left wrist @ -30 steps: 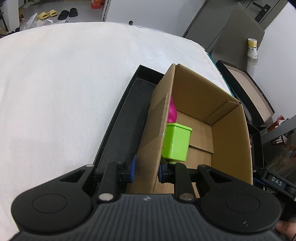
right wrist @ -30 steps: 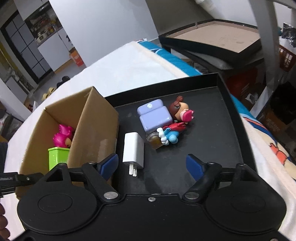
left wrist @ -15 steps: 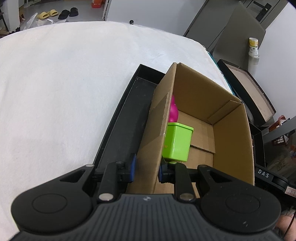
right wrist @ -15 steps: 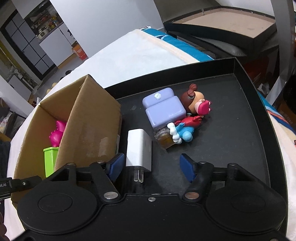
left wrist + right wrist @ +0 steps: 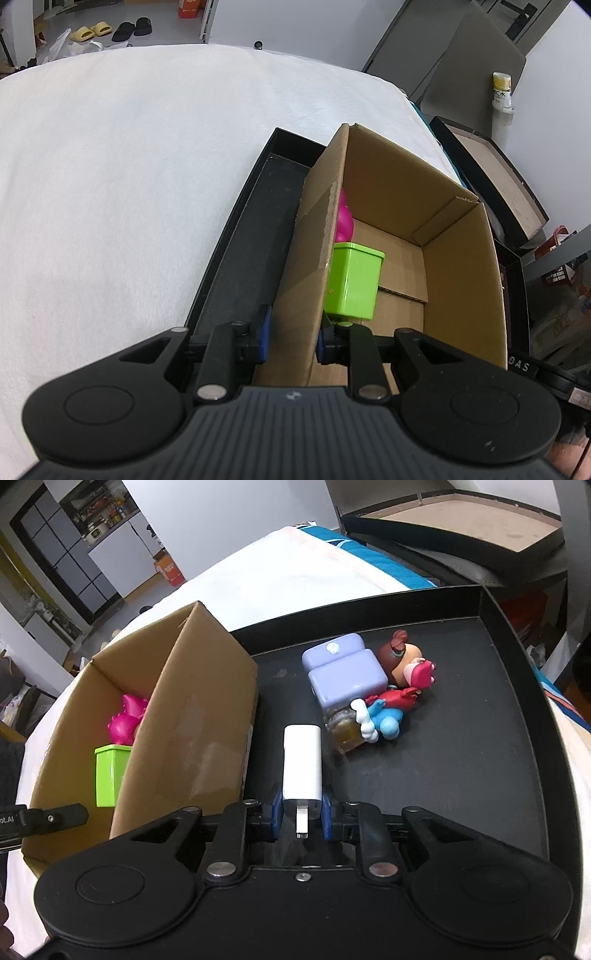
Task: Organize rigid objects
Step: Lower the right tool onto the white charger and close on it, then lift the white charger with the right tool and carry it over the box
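Note:
A cardboard box (image 5: 458, 266) (image 5: 192, 716) stands in a black tray (image 5: 480, 746) (image 5: 255, 254). Inside it sit a green cube (image 5: 354, 284) (image 5: 109, 771) and a pink toy (image 5: 343, 221) (image 5: 127, 720). My left gripper (image 5: 291, 332) is shut on the box's near wall, one blue pad on each side. My right gripper (image 5: 301, 812) is shut on a white charger plug (image 5: 301, 764), prongs toward the camera, the blue pads pressing on its sides low over the tray floor. Beyond it lie a lilac block (image 5: 343, 672), a small jar (image 5: 341, 731) and a cartoon figurine (image 5: 402, 679).
A white cloth (image 5: 129, 166) covers the surface around the tray. Other black trays with brown insides (image 5: 461, 520) (image 5: 495, 177) stand past the far edge. The tray's right half (image 5: 461, 775) holds nothing.
My right gripper came forward over the white charger and its jaws went from wide apart to shut on it. The left gripper kept its hold on the box wall.

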`<action>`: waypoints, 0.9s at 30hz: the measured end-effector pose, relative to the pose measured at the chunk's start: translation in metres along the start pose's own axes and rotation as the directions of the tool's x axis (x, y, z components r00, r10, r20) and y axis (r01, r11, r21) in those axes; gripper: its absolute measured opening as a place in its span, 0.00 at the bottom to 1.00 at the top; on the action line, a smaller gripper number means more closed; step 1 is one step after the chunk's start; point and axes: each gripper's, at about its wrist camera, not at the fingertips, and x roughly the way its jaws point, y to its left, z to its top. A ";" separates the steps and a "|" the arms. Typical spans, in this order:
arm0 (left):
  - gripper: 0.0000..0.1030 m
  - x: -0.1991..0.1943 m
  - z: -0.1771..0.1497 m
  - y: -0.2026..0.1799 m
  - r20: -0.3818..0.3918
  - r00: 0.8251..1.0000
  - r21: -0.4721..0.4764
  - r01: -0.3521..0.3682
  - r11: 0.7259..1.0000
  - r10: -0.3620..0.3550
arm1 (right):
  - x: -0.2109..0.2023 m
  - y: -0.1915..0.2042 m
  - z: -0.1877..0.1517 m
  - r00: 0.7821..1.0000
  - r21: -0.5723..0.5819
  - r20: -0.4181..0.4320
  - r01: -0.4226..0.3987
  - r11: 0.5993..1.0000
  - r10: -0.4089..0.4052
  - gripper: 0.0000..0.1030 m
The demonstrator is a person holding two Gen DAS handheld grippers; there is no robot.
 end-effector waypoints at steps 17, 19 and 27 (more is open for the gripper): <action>0.22 0.001 0.000 0.000 -0.008 1.000 0.002 0.015 1.000 -0.015 | -0.043 -0.005 -0.007 0.997 0.052 0.050 0.055 0.997 -0.057 0.20; 0.22 0.001 -0.001 0.000 -0.009 1.000 0.003 0.016 1.000 -0.016 | -0.047 -0.003 -0.006 0.997 0.056 0.057 0.051 0.997 -0.054 0.20; 0.22 0.000 -0.001 0.001 -0.013 1.000 0.005 0.024 1.000 -0.024 | -0.059 0.003 -0.010 0.997 0.073 0.054 0.053 0.996 -0.057 0.20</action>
